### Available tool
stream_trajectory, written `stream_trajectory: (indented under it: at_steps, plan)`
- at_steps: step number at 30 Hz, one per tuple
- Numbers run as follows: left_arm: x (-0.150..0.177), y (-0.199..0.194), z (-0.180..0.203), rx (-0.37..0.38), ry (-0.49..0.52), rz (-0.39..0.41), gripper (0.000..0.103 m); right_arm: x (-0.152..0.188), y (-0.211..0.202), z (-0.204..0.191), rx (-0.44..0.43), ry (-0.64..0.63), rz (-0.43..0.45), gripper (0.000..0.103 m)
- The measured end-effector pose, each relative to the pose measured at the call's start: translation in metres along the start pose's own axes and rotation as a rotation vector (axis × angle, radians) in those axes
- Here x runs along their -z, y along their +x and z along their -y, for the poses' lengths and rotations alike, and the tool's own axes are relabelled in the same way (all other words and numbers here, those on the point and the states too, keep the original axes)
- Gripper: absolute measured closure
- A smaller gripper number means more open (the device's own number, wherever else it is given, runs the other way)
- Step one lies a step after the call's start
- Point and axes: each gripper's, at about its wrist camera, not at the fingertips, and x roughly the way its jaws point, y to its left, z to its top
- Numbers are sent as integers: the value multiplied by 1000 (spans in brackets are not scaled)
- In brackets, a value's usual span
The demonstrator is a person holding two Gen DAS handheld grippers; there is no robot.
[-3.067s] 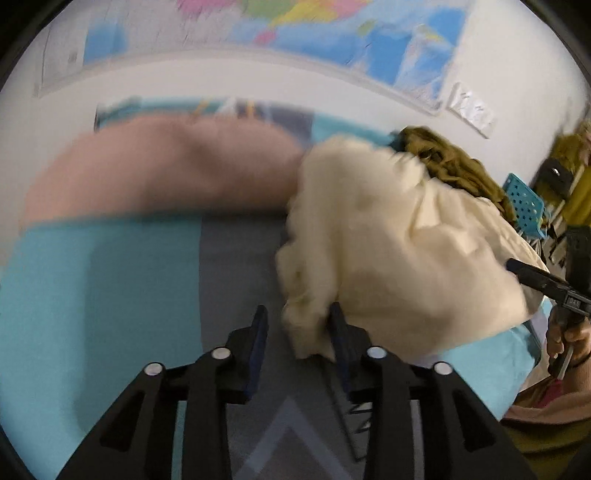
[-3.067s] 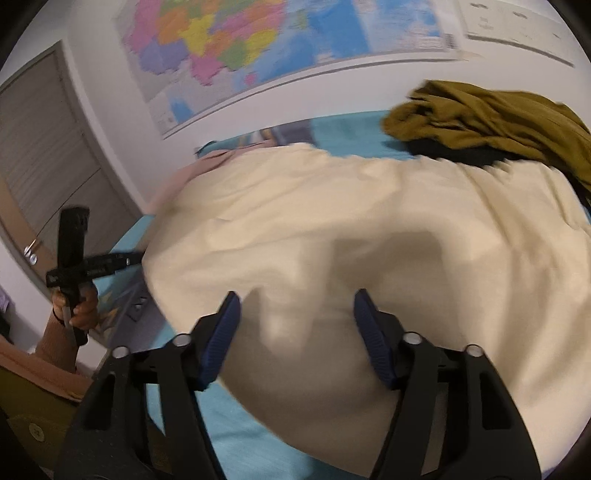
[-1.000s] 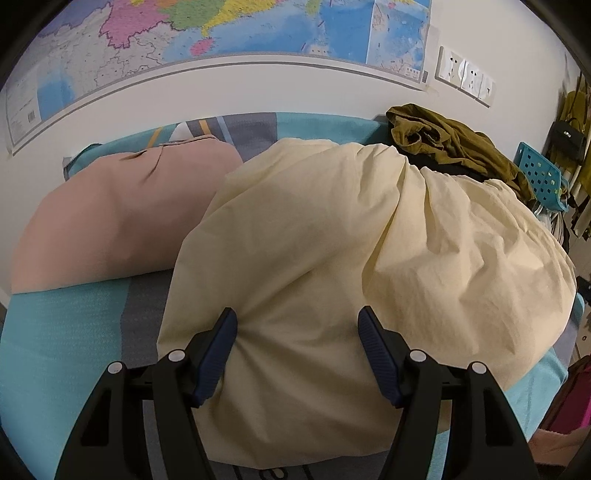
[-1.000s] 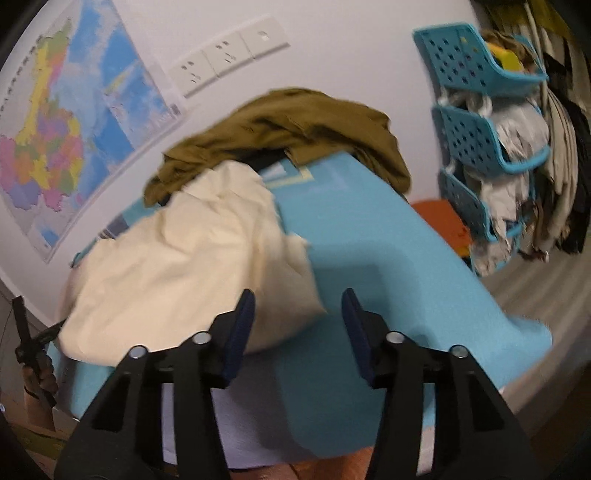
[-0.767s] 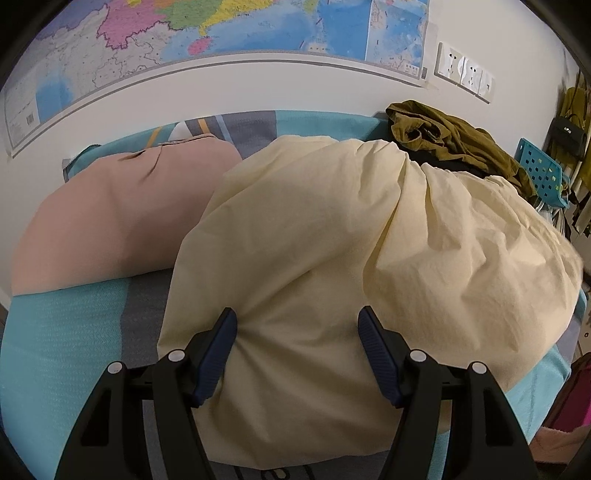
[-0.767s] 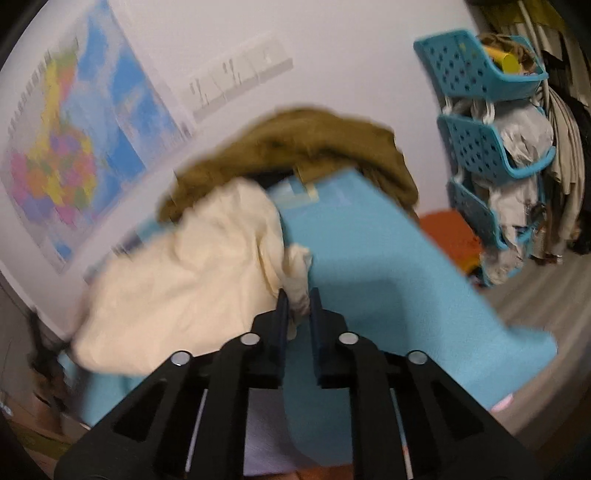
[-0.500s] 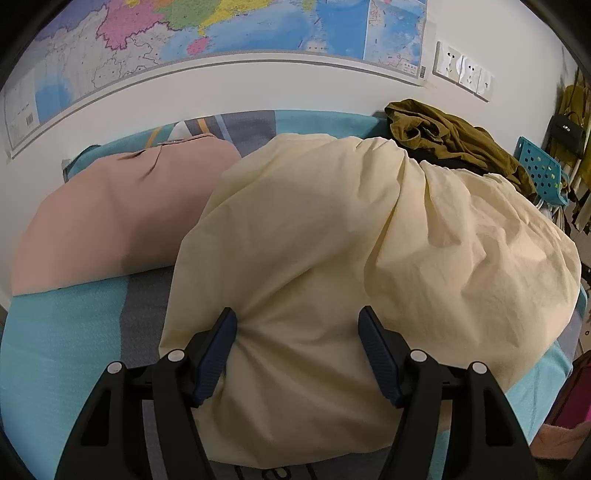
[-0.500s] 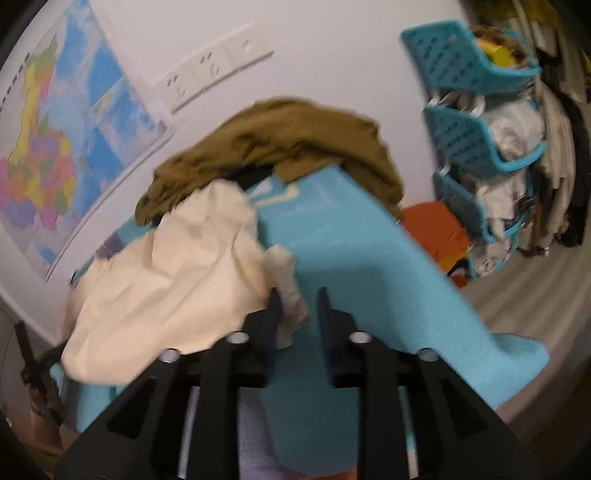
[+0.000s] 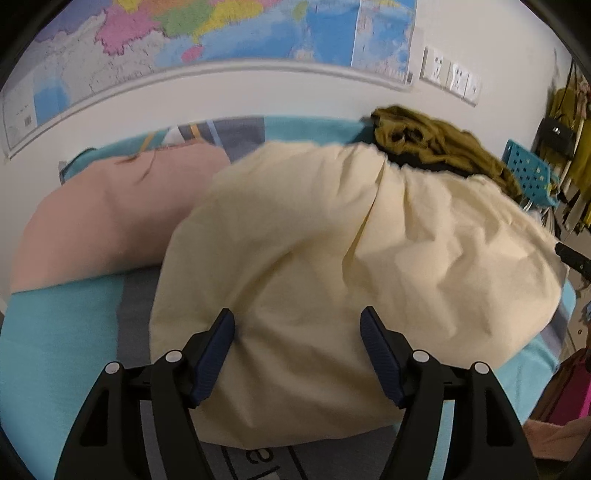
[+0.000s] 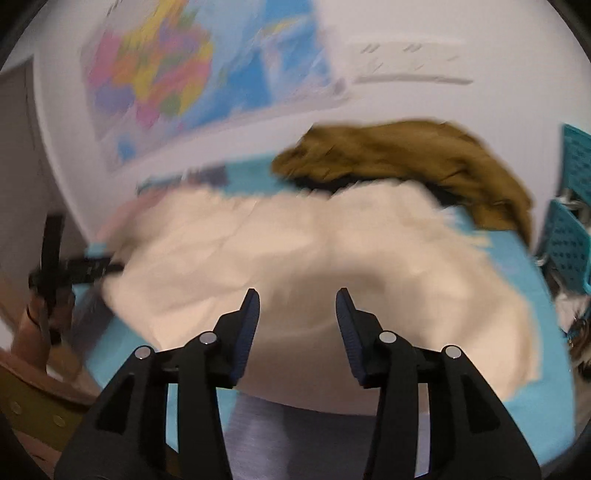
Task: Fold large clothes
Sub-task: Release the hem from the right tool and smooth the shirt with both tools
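A large cream garment [image 9: 351, 258] lies spread over the turquoise bed cover [image 9: 55, 332]; it also shows in the right wrist view [image 10: 314, 251]. My left gripper [image 9: 297, 328] is open, low over the garment's near edge, its fingers to either side of the cloth. My right gripper [image 10: 297, 306] is open and empty, just above the garment's right side. The right wrist view is blurred by motion. The left gripper [image 10: 74, 269] appears at that view's left edge, held in a hand.
A pink cloth [image 9: 110, 206] lies at the bed's back left. An olive garment [image 9: 443, 144] is heaped at the back right, also seen in the right wrist view [image 10: 406, 158]. Turquoise storage baskets [image 10: 572, 229] stand right of the bed. A wall map [image 9: 221, 33] hangs behind.
My right gripper was shut on the cream garment's right edge, has let it go, opened, and swung left to face the spread cloth. My left gripper has stayed open and nearly still.
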Motion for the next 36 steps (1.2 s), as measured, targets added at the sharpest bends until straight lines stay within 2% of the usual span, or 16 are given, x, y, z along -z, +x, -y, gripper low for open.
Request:
stream_trajectory:
  at_steps: [3, 5, 8, 10, 12, 14, 16, 21, 23, 25, 28, 31, 36]
  plan:
    - [1, 3, 1, -10, 0, 2, 33, 5, 26, 1, 36, 7, -86, 62]
    - [0, 0, 2, -24, 2, 3, 33, 2, 22, -1, 42, 12, -78, 60]
    - [1, -7, 6, -18, -8, 8, 29, -7, 5, -22, 26, -54, -18, 47]
    - [2, -13, 13, -35, 3, 16, 26, -13, -3, -44, -2, -134, 5, 47]
    - [4, -18, 17, -22, 1, 22, 24, -17, -7, -65, -27, -210, 13, 40]
    - [5, -23, 21, -25, 4, 34, 24, -18, 0, -90, -95, -283, 0, 38]
    - [7, -28, 25, -23, 6, 43, 23, -15, 10, -114, -131, -365, -21, 30]
    - [16, -40, 28, 7, -17, 47, 21, 5, 41, -164, -128, -577, -84, 29]
    - [22, -47, 27, 44, -37, 46, 21, 13, 54, -175, -103, -635, -114, 29]
    - [29, -53, 25, 90, -53, 39, 21, 21, 62, -182, -43, -700, -108, 29]
    - [40, -56, 24, 166, -72, 15, 21, 24, 65, -183, -12, -725, -94, 32]
    - [52, -57, 24, 245, -94, -7, 21, 21, 69, -180, -21, -706, -92, 34]
    - [65, -45, 29, 381, -138, -54, 21, 11, 65, -169, -88, -615, -91, 50]
